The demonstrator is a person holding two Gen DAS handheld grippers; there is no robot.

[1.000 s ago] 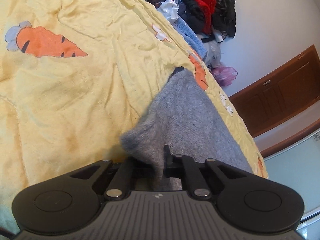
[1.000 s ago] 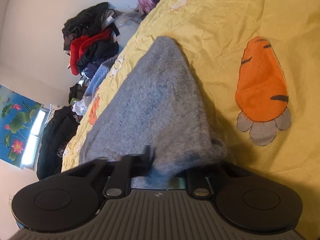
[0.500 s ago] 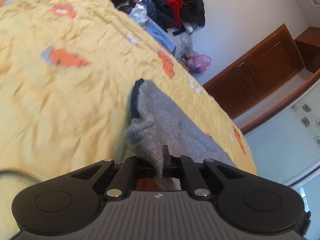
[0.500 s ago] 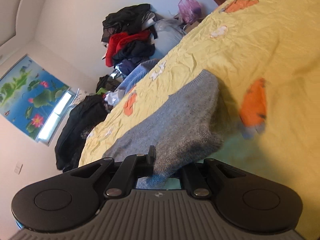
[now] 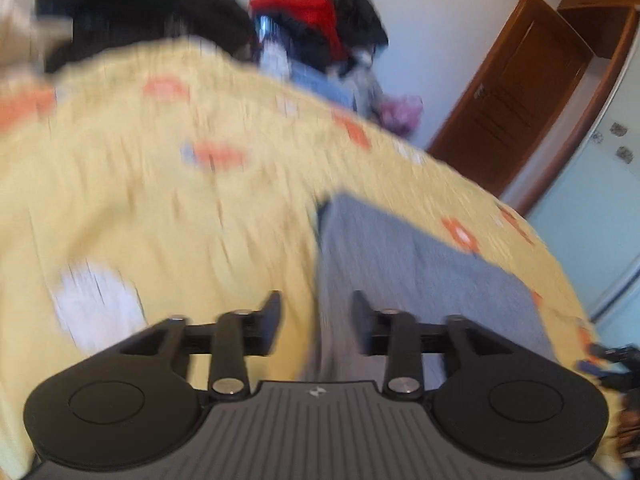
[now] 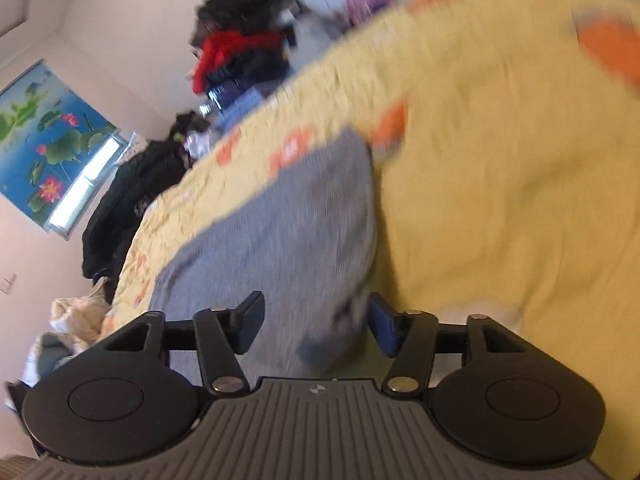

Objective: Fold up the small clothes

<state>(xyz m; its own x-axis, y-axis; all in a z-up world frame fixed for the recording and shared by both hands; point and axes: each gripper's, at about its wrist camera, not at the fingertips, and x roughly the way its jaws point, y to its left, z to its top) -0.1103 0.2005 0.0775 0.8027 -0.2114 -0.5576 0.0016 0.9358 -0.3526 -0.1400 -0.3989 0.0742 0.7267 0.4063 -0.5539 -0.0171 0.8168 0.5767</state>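
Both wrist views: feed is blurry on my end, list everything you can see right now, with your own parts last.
grey knit garment: one, grey, lying on the bedspread just ahead of both grippers.
bedspread: one, yellow with orange and white patches, covering the bed.
clothes pile: one heap, black, red and blue, against the far wall.
purple bag: one, purple, beside the pile.
door: one, brown wood, right side of the left wrist view.
lotus picture: one, blue and green with pink flowers, on the wall.
left gripper: one, black, fingers just spread, garment's edge between them unpressed.
right gripper: one, black, fingers just spread, garment between them unpressed.
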